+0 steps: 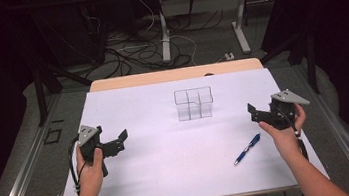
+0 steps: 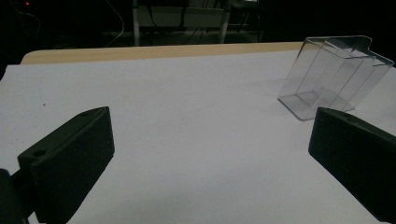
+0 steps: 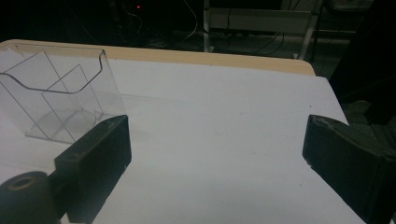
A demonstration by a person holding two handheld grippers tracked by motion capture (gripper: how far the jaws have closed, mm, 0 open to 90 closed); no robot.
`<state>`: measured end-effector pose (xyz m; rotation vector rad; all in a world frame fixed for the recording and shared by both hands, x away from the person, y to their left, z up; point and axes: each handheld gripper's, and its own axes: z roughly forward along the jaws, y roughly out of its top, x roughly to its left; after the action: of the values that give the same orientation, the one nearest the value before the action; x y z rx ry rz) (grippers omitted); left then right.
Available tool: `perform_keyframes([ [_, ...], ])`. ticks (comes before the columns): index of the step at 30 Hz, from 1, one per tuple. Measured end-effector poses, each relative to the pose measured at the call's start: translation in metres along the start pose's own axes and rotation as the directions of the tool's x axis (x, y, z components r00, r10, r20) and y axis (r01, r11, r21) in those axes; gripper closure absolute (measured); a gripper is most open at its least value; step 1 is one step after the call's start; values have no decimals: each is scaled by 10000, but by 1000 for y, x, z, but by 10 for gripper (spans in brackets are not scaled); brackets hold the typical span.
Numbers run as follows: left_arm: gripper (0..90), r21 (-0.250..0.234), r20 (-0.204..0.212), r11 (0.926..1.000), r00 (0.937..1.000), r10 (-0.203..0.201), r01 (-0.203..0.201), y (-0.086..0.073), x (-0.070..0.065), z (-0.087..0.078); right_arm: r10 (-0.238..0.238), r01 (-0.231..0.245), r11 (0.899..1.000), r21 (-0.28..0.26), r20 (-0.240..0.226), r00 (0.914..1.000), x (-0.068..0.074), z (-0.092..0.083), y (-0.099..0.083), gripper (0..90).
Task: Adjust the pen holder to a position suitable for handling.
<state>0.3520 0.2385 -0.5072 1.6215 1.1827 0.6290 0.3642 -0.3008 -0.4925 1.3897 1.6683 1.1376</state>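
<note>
Pen point(image 1: 247, 149) and clear plastic holder point(image 1: 194, 103) wait on the white surface point(image 1: 171, 169) as we hold a gripper in each hand, both empty. The pen, blue, lies flat near the person's right side, slanting toward the right gripper point(image 1: 255, 114); the holder stands upright at the middle of the far half, well apart from the pen. Our left gripper point(image 1: 120, 140) hovers at the left with its jaws spread wide and nothing between them, and its own view shows the holder point(image 2: 334, 77) ahead to one side. The right gripper's jaws also stand wide apart, gripping nothing, with the holder point(image 3: 60, 95) off beyond one jaw.

We judge the step in hand to be picking up the pen, likely to stand it in the holder. To do that well, we would bring the right gripper down over the middle of the barrel, jaws set across it, not along it, and close gently so it does not roll away.
</note>
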Motion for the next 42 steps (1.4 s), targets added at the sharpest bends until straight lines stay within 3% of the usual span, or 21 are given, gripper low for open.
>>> perform_keyframes([
  [6,0,130,127,9996,9996,239,-241,-1,-3,0,-296,295,9996,-50,-186,9994,1,3,0,182],
  [11,0,251,92,9987,9990,448,-451,-2,-6,0,-850,848,9964,-68,-418,9955,5,6,3,272],
  [16,0,197,82,9989,9991,416,-417,-3,-7,-1,-1105,1092,9939,-177,-1113,9876,9,11,6,359],
  [23,0,269,56,9988,9992,396,-397,-3,-6,-1,-893,898,9960,-47,-1676,9818,13,22,13,431],
  [30,0,264,80,9989,9993,377,-379,-4,-7,0,-1057,1087,9941,34,-2067,9727,18,36,19,538],
  [36,0,323,118,9987,9991,397,-400,-5,-7,0,-957,1114,9921,577,-2272,9691,25,48,24,573],
  [42,0,440,160,9979,9988,462,-468,-5,-7,1,-1079,1296,9887,754,-2422,9642,31,60,29,570],
])
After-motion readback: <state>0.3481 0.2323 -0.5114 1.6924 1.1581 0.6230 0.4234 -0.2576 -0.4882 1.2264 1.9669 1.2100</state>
